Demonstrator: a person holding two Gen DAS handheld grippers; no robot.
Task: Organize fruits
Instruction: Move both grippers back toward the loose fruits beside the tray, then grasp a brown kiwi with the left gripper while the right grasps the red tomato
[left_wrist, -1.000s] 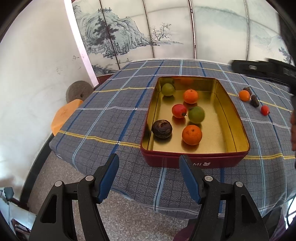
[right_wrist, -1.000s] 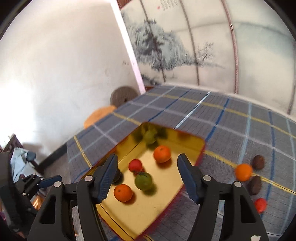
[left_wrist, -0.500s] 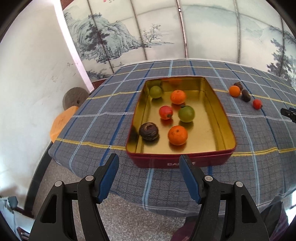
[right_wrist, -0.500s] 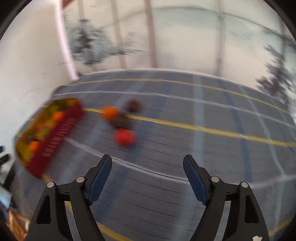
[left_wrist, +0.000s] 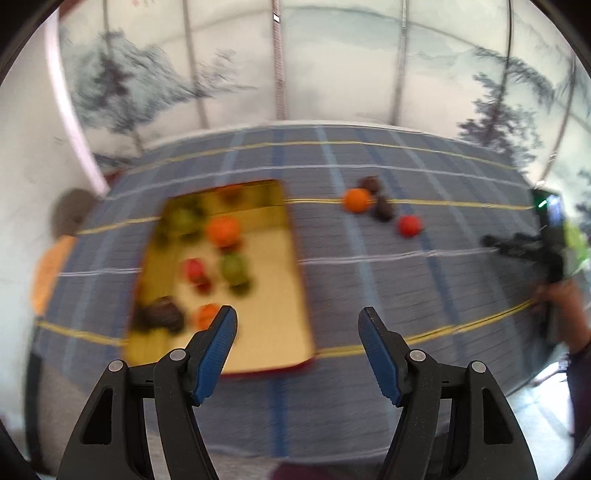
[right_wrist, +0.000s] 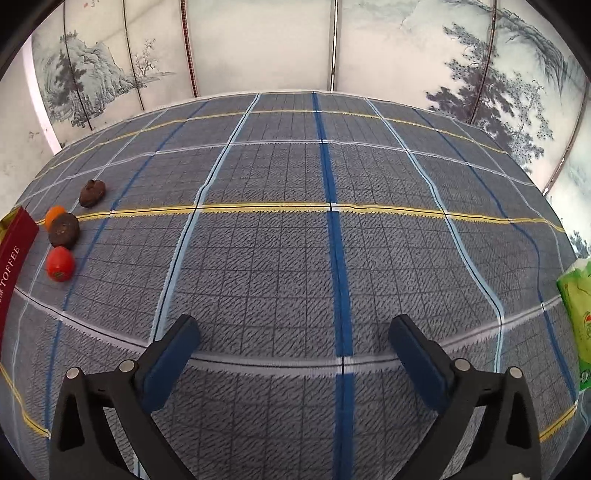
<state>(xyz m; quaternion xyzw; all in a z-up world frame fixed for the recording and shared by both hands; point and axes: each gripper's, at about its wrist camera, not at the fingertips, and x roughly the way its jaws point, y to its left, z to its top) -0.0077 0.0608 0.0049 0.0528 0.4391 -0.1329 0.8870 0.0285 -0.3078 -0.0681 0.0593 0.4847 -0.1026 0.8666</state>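
Note:
A red tin with a gold inside (left_wrist: 280, 295) sits on the checked tablecloth and holds several fruits: oranges, green ones, a red one, a dark one. Its red wall shows at the left edge of the right wrist view (right_wrist: 14, 251). To its right lie an orange (left_wrist: 356, 200), two dark fruits (left_wrist: 383, 208) and a red fruit (left_wrist: 409, 225); the right wrist view shows the red fruit (right_wrist: 60, 264), a dark fruit (right_wrist: 64, 229), the orange (right_wrist: 54, 214) and the second dark fruit (right_wrist: 92, 192). My left gripper (left_wrist: 297, 350) is open and empty above the tin's near right corner. My right gripper (right_wrist: 293, 354) is open and empty over bare cloth, right of the loose fruits.
A green packet (right_wrist: 578, 325) lies at the table's right edge. A painted folding screen (right_wrist: 332, 44) stands behind the table. An orange stool (left_wrist: 48, 273) is beside the table's left edge. My right gripper and hand show in the left wrist view (left_wrist: 550, 251).
The left gripper has swung right and moved in over the tin's near edge. The right gripper has swung away from the tin, past the loose fruits, to bare cloth. Both stay open.

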